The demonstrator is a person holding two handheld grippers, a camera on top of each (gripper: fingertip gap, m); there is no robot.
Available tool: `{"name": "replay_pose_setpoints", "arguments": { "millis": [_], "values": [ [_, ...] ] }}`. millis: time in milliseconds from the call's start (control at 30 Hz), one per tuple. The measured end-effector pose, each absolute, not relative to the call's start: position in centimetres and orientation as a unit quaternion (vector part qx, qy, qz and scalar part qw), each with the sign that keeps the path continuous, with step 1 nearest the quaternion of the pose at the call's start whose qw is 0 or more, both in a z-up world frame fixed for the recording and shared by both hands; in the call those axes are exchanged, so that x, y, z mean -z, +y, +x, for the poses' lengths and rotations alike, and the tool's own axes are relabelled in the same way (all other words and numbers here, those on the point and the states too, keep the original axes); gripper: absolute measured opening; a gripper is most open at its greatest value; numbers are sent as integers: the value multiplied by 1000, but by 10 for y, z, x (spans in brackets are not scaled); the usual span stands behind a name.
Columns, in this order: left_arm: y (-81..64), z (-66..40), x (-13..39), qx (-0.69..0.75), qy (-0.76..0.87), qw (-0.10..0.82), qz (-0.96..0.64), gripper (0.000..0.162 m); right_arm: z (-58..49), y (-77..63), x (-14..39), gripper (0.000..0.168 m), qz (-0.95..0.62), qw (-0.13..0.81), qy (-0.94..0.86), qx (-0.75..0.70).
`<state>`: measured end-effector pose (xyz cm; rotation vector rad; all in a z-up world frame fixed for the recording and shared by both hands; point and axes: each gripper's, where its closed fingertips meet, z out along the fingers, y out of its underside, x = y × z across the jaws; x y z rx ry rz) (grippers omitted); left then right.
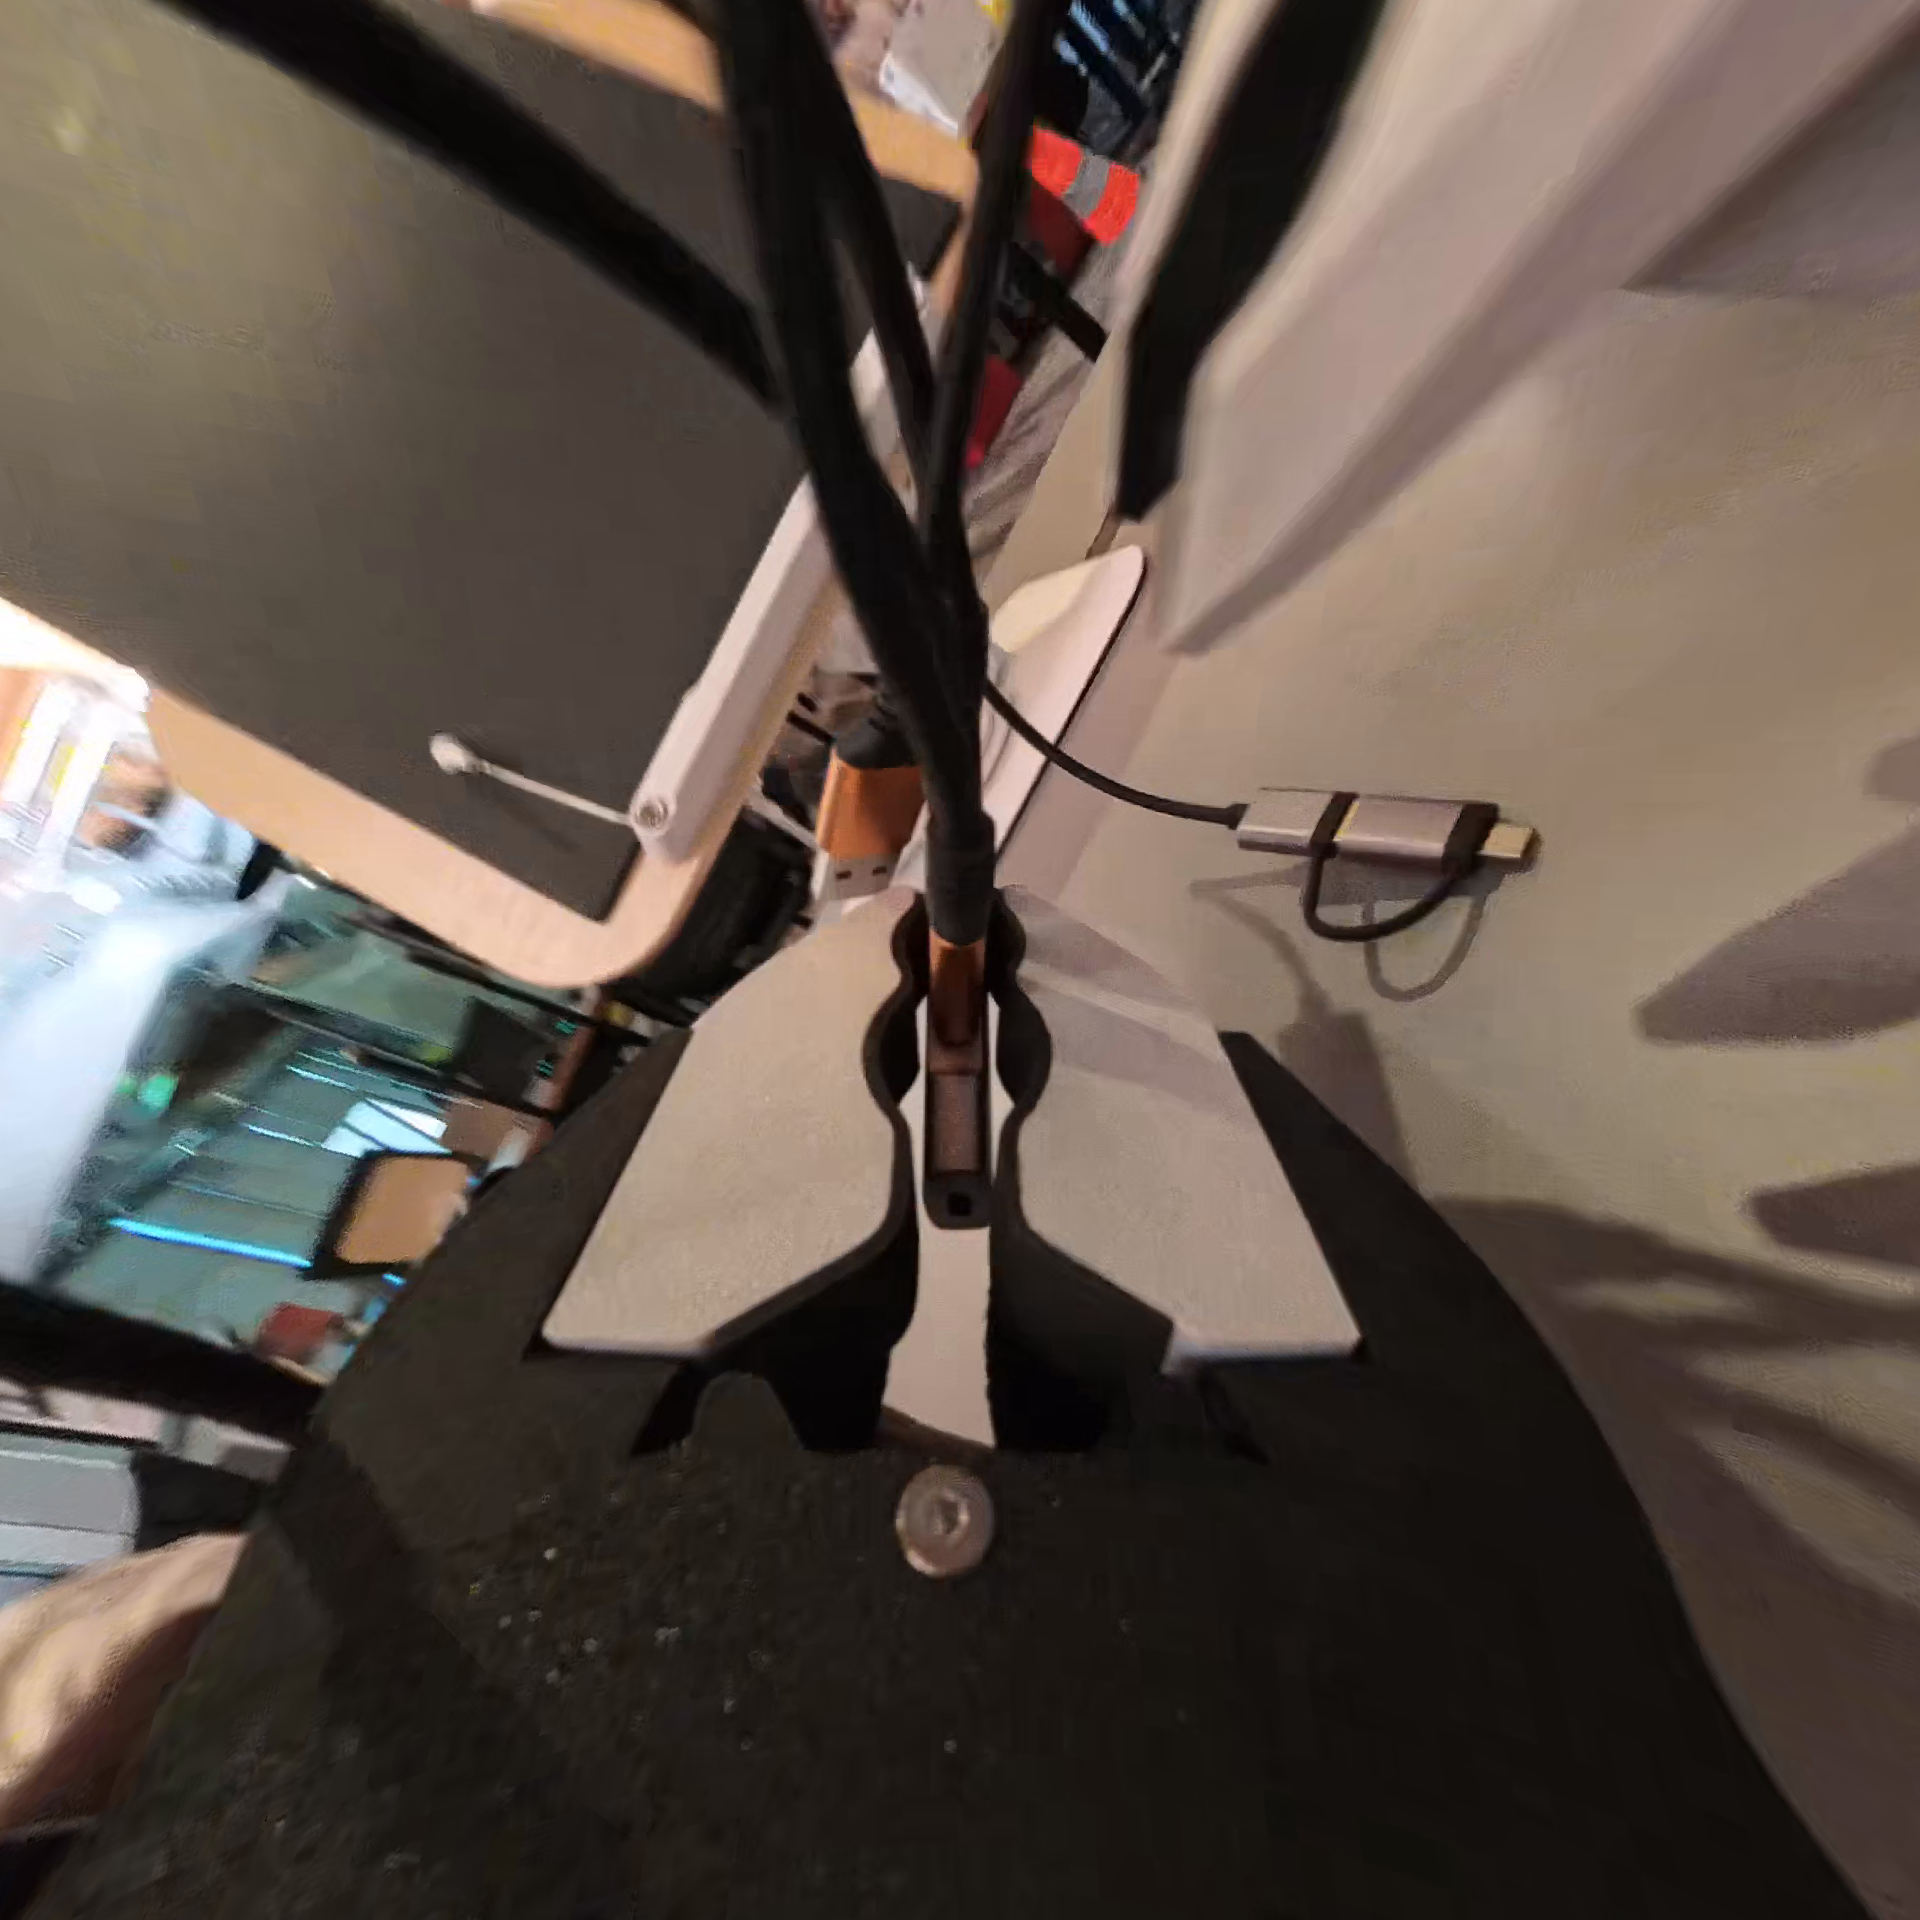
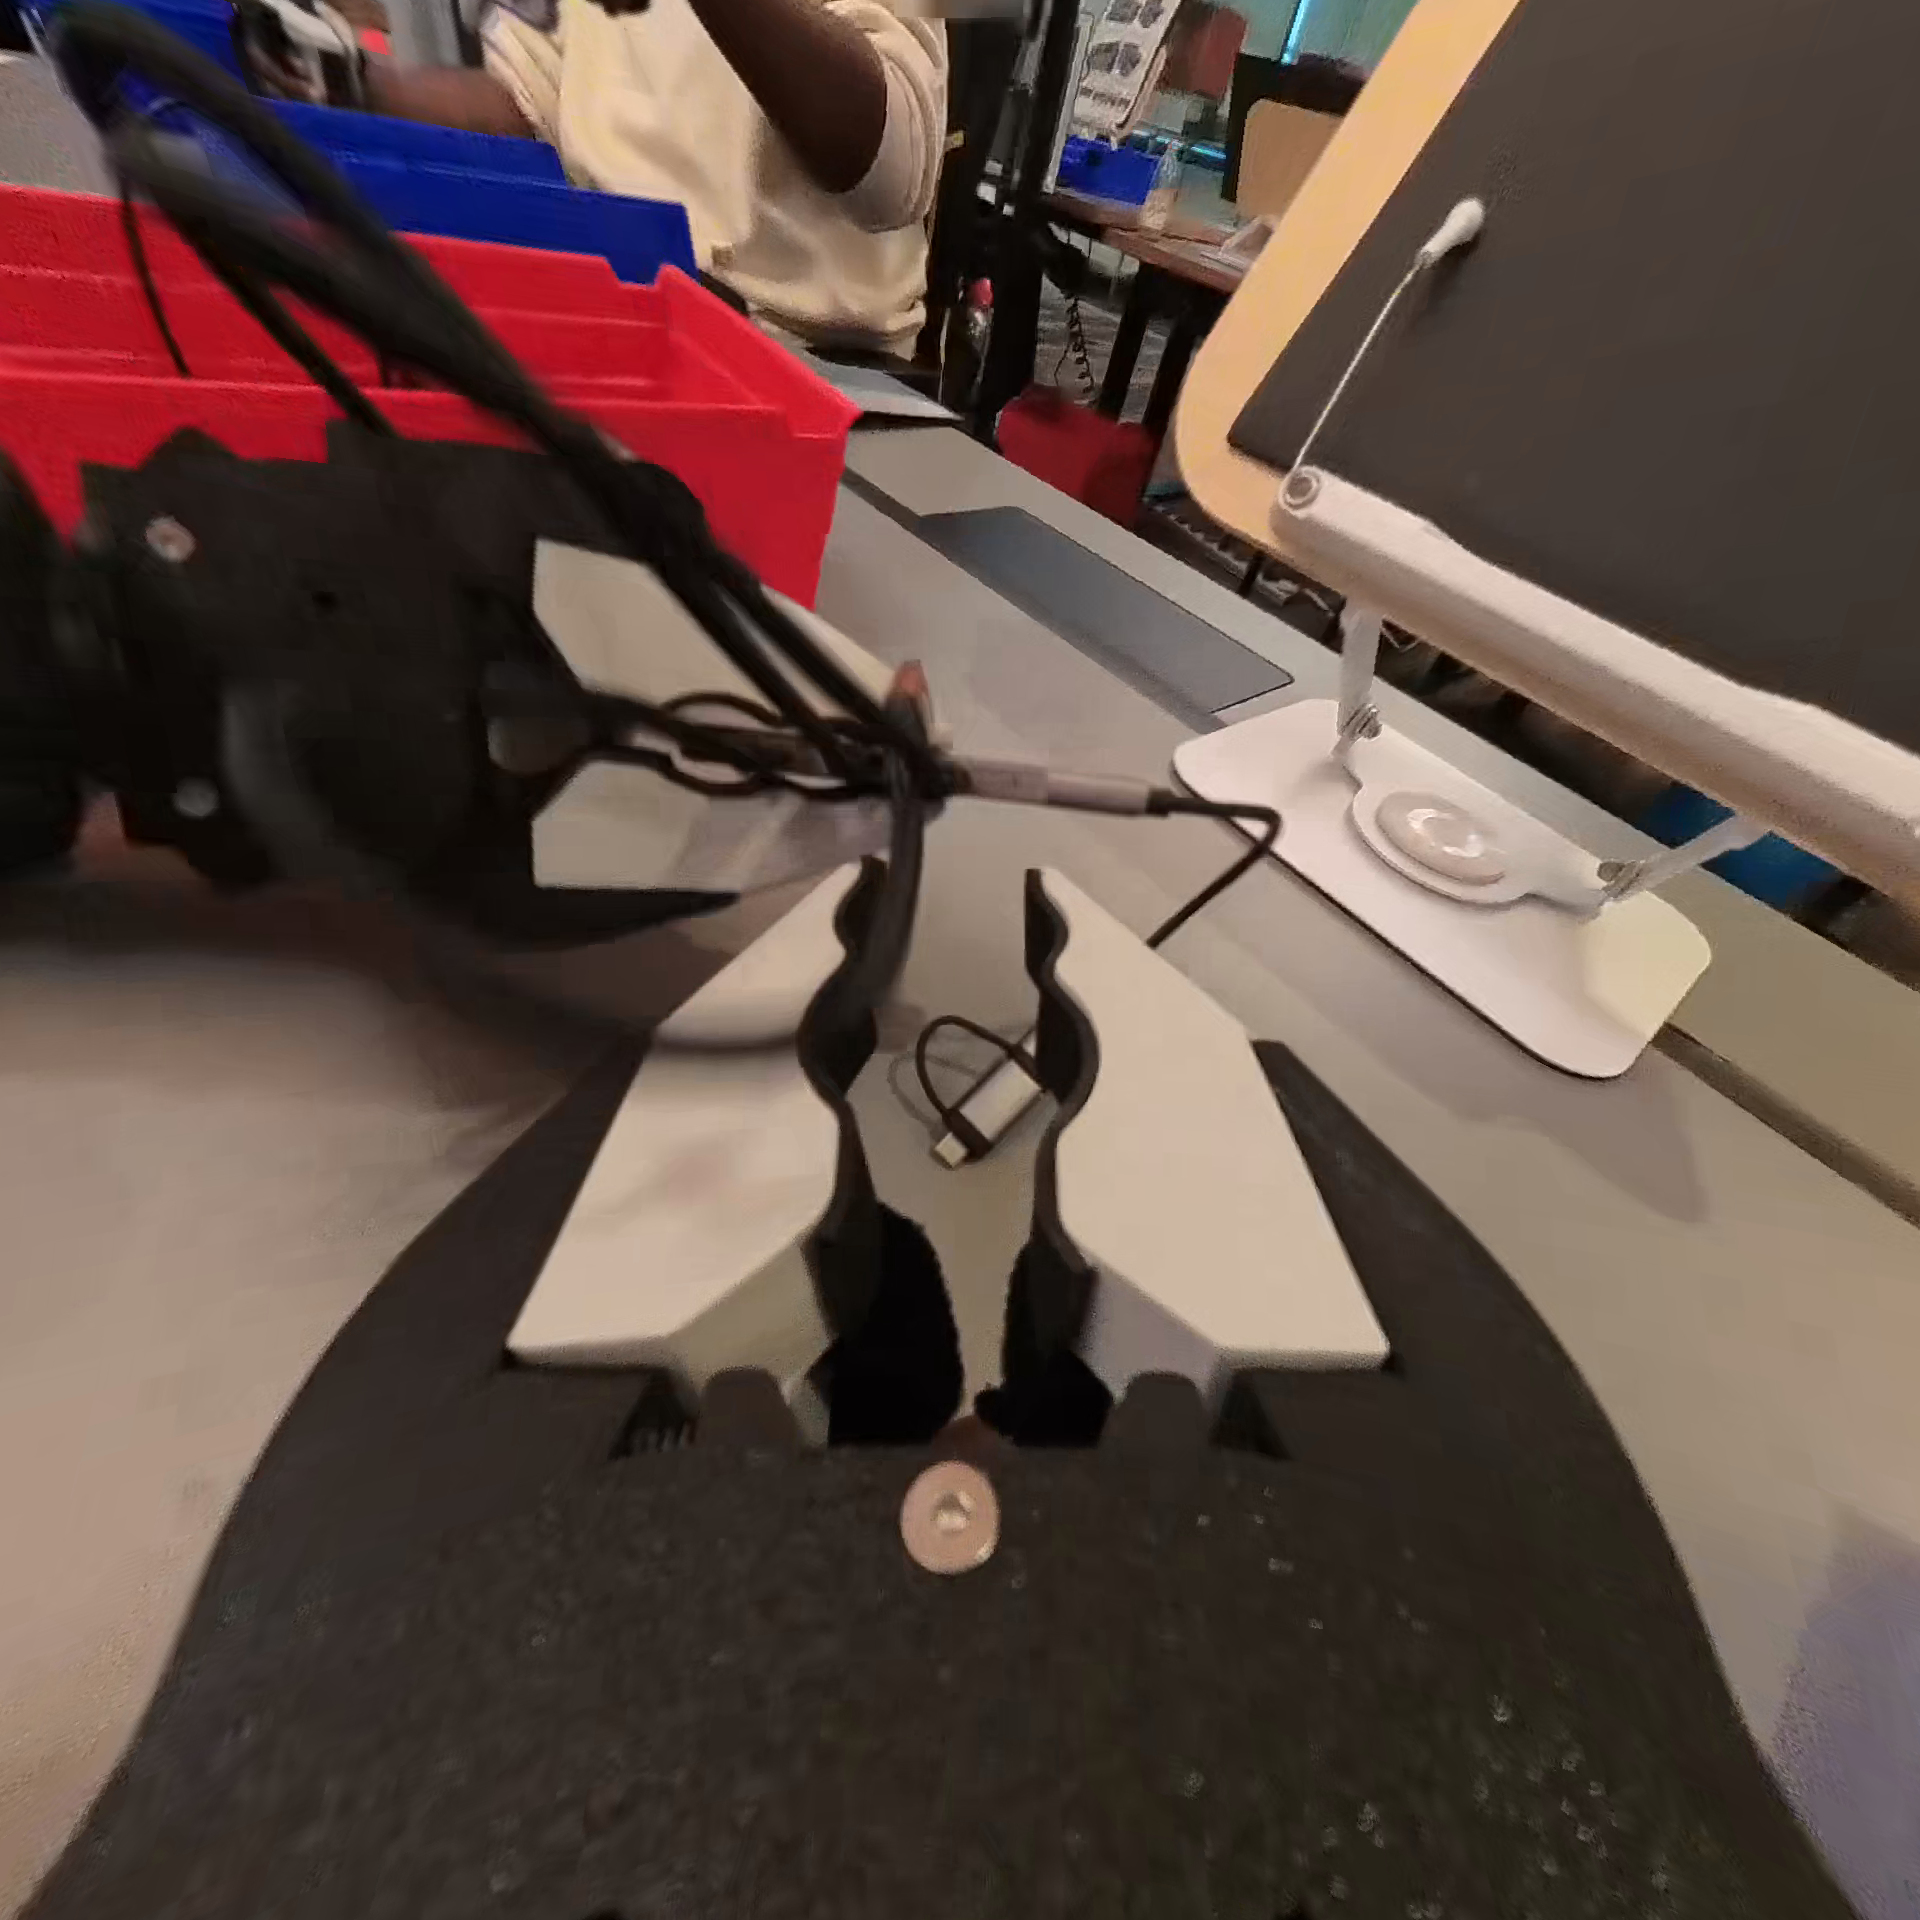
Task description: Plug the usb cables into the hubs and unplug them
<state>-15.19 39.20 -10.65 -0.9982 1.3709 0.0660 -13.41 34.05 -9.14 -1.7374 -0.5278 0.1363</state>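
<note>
We saw the left gripper (image 1: pixel 956 1060) with its fingers closed narrowly on a copper-and-grey cable plug (image 1: pixel 954 1081), clamped in the notch between them, while a bundle of black cables (image 1: pixel 883 436) rose from that plug toward the top of the left wrist view. Just beyond the plug hung a second copper-sleeved connector (image 1: pixel 862 821). To the right of the plug, a grey adapter (image 1: pixel 1382 826) with a short black loop lay flat on the grey surface (image 1: pixel 1558 1039), joined to a thin black lead. Past the plug stood a white stand (image 1: pixel 1049 665) carrying a tilted dark board with a pale wooden edge (image 1: pixel 343 436). In the right wrist view, the right gripper (image 2: pixel 951 1039) hovered with its fingers apart and holding nothing; the grey adapter (image 2: pixel 987 1117) lay on the surface (image 2: pixel 1558 1299) in the gap between them, with a black cable against the left finger (image 2: pixel 727 1164). The left gripper (image 2: pixel 727 727) showed beyond it, left of the white stand (image 2: pixel 1455 894), and a red bin (image 2: pixel 623 343) sat behind it, with a blue bin (image 2: pixel 499 177) farther back beside a person's arm (image 2: pixel 821 94).
</note>
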Motion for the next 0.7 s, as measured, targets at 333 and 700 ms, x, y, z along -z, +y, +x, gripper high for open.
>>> {"name": "replay_pose_setpoints", "arguments": {
  "millis": [333, 700],
  "values": [
    [364, -147, 112, -52, 621, 680, -387, 10, -142, 326, 93, 14, -737, 626, -254, 13],
    [356, -150, 108, -103, 623, 700, -334, 9, -145, 319, 97, 9, -747, 613, -258, -2]
  ]
}}
